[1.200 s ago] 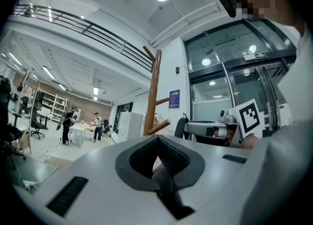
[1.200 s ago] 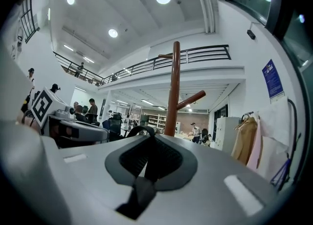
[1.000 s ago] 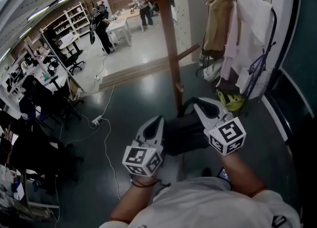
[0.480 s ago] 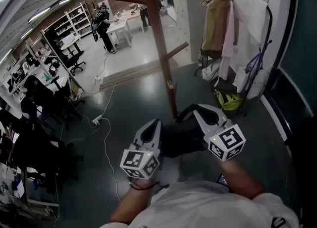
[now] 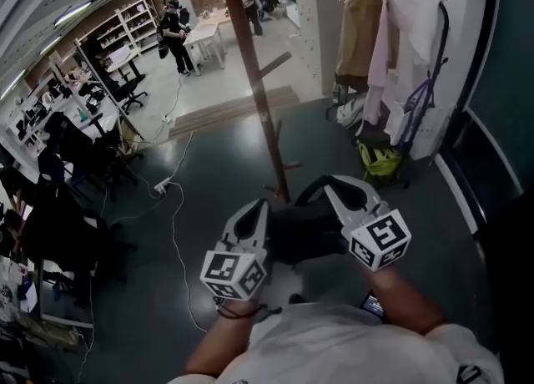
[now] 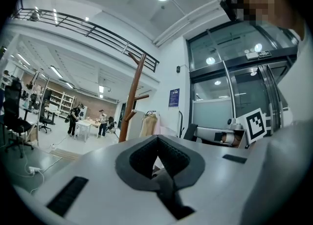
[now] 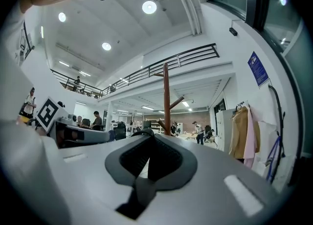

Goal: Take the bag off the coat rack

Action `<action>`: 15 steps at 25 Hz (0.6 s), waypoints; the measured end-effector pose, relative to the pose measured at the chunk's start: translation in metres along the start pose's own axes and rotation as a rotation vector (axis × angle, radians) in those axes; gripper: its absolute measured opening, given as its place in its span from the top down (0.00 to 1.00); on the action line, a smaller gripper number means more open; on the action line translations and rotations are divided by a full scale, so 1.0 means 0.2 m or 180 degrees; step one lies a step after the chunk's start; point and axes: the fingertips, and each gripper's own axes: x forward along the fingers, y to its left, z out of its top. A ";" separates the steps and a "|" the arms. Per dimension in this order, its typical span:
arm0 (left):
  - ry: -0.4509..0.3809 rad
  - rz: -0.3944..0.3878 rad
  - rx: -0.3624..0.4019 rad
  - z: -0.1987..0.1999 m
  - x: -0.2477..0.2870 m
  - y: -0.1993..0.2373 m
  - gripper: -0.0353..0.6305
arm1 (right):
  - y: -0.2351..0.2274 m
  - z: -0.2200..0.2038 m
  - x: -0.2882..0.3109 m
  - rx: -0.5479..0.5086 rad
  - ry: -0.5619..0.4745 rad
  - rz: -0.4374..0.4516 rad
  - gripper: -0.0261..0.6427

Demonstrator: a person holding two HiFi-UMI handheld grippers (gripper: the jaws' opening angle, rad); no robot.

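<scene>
**A:** What has moved in the head view?

**B:** A second ago the coat rack (image 5: 249,82) rose straight beyond the grippers, with a low peg just over the bag (image 5: 304,236). Now its pole has shifted to the left. The bag hangs on no peg and sits low between the two grippers, in front of the person's chest.

**A:** And the grippers there?

**B:** The right gripper (image 5: 334,186) has the bag's strap (image 5: 307,188) arching up to its tips. The left gripper (image 5: 264,207) lies with its tips against the bag's left edge, but this view doesn't show whether it pinches anything. The rack's top is cut off by the frame, and its foot is partly behind the strap.

**A:** The left gripper view?

**B:** The jaws are drawn together and meet at the tips, with nothing plainly caught between them. The bag is hidden below the gripper's body. The rack stands well off, to the left of the tips, and the right gripper shows at the right with its marker cube.

**A:** The right gripper view?

**B:** The jaws are clenched, and a dark loop of strap curves over their tips. The rest of the bag is out of sight. The rack stands beyond, just right of the tips. Coats (image 7: 242,131) hang on the wall at the far right.
</scene>
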 end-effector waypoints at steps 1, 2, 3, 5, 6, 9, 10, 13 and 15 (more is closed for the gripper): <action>0.0005 0.0013 -0.0009 -0.01 -0.04 -0.04 0.94 | 0.01 0.00 -0.05 0.0005 0.0006 0.0001 0.92; 0.0010 0.0023 -0.0016 -0.03 -0.07 -0.07 0.94 | 0.03 -0.01 -0.10 0.0008 0.0009 -0.0001 0.92; 0.0015 0.0030 -0.0021 -0.04 -0.11 -0.11 0.94 | 0.04 -0.01 -0.14 0.0012 0.0010 -0.0003 0.92; 0.0026 0.0044 -0.0030 -0.07 -0.18 -0.18 0.94 | 0.07 -0.01 -0.24 0.0020 0.0015 -0.0005 0.92; 0.0032 0.0052 -0.0035 -0.08 -0.21 -0.21 0.94 | 0.09 -0.01 -0.28 0.0024 0.0021 -0.0002 0.92; 0.0041 0.0080 -0.0037 -0.12 -0.30 -0.32 0.94 | 0.14 -0.03 -0.41 0.0035 0.0045 0.0031 0.92; 0.0040 0.0091 -0.0032 -0.13 -0.33 -0.35 0.94 | 0.15 -0.03 -0.45 0.0036 0.0049 0.0044 0.92; 0.0034 0.0115 -0.0034 -0.14 -0.41 -0.44 0.94 | 0.20 -0.03 -0.55 0.0043 0.0055 0.0058 0.92; 0.0047 0.0116 -0.0043 -0.15 -0.46 -0.49 0.94 | 0.22 -0.05 -0.61 0.0066 0.0059 0.0040 0.92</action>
